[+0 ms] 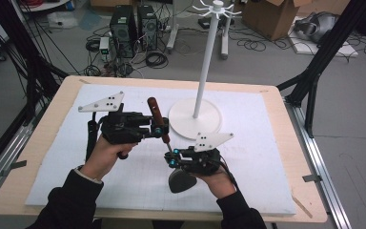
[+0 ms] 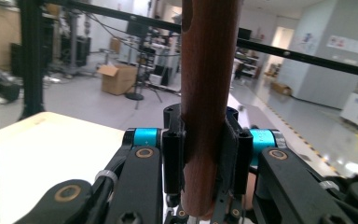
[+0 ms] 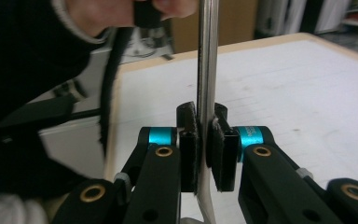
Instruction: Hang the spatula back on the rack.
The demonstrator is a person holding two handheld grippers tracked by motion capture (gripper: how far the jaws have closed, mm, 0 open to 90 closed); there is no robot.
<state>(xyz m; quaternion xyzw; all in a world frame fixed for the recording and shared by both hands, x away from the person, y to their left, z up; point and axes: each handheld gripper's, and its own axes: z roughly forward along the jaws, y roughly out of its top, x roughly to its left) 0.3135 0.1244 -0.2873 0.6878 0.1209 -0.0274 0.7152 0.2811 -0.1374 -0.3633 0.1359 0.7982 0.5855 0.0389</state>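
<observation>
Two tools | left tool [image 2: 204,154] clamps wooden handle [image 2: 209,93] | right tool [image 3: 207,144] clamps metal shank [image 3: 206,60]

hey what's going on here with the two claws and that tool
A person at the table has one utensil gripped by both claws at once. The left claw is shut on its wooden handle, and the right claw is shut on its metal shaft, with the dark head hanging low by the right hand. The white hanging stand waits just behind, on the white mat.
</observation>
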